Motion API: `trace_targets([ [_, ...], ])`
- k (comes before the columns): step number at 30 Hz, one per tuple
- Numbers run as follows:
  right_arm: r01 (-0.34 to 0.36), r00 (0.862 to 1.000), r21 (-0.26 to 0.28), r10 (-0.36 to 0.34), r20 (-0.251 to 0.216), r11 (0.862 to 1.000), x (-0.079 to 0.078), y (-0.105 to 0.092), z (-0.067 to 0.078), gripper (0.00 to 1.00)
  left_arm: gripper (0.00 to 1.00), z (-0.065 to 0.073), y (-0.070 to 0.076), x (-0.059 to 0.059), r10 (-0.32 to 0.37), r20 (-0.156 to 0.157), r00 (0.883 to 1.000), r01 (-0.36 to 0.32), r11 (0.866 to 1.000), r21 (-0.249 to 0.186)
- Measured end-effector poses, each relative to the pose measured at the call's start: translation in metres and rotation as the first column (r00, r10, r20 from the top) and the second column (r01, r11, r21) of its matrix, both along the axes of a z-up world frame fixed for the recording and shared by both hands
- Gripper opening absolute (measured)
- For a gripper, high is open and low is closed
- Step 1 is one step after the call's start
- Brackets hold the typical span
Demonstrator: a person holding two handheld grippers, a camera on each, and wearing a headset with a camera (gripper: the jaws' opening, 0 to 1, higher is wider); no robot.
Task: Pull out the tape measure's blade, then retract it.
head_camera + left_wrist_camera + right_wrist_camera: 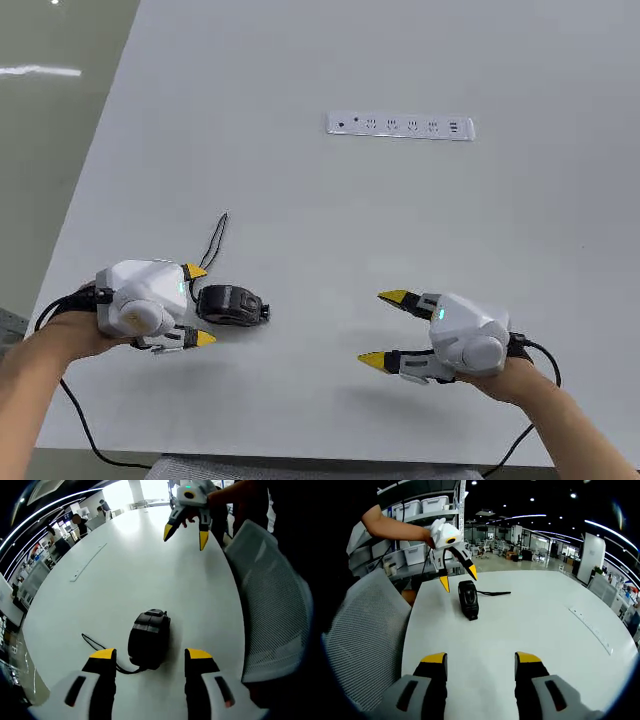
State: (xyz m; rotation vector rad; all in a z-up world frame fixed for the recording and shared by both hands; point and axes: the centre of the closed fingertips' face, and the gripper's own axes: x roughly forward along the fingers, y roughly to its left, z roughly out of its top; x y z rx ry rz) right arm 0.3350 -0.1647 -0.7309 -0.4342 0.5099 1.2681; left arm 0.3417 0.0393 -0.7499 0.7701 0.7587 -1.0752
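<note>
A black tape measure [230, 305] lies on the white table [330, 210] with its black wrist strap [214, 240] trailing away from it. My left gripper [199, 305] stands open just left of it, one yellow tip on each side of the case's near end, touching nothing. In the left gripper view the tape measure [148, 638] sits just beyond my left gripper [151, 654]. My right gripper [383, 328] is open and empty, well to the right. In the right gripper view, my right gripper [481, 658] points at the tape measure [469, 599] and the left gripper [456, 578] beyond.
A white power strip [400, 126] lies flat toward the far side of the table. A grey mesh chair back [362, 630] stands by the near table edge. Black cables [75, 400] hang from both grippers over the near edge.
</note>
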Motion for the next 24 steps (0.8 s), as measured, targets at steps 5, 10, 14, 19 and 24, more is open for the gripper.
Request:
trace_targets([
  [5, -0.023, 1.000, 0.002, 0.023, -0.013, 1.000, 0.002, 0.012, -0.005, 0.53, 0.50, -0.005, 0.002, 0.005, -0.018, -0.018, 1.000, 0.018, 1.000, 0.014],
  [10, -0.048, 0.999, 0.001, 0.048, -0.023, 0.999, 0.006, 0.023, -0.011, 0.51, 0.48, -0.010, 0.001, 0.007, -0.046, -0.033, 0.998, 0.047, 0.999, 0.026],
  [14, -0.063, 0.998, 0.002, 0.063, -0.025, 0.998, 0.009, 0.031, -0.014, 0.49, 0.45, -0.018, 0.001, 0.005, -0.089, -0.053, 0.995, 0.092, 0.994, 0.051],
  [19, -0.079, 0.997, -0.003, 0.079, -0.025, 0.997, 0.013, 0.041, -0.019, 0.48, 0.40, -0.022, 0.000, 0.005, -0.122, -0.058, 0.991, 0.126, 0.990, 0.065],
  [24, -0.106, 0.994, -0.009, 0.106, -0.030, 0.994, 0.015, 0.052, -0.026, 0.47, 0.37, -0.023, -0.003, 0.006, -0.144, -0.059, 0.988, 0.147, 0.987, 0.066],
])
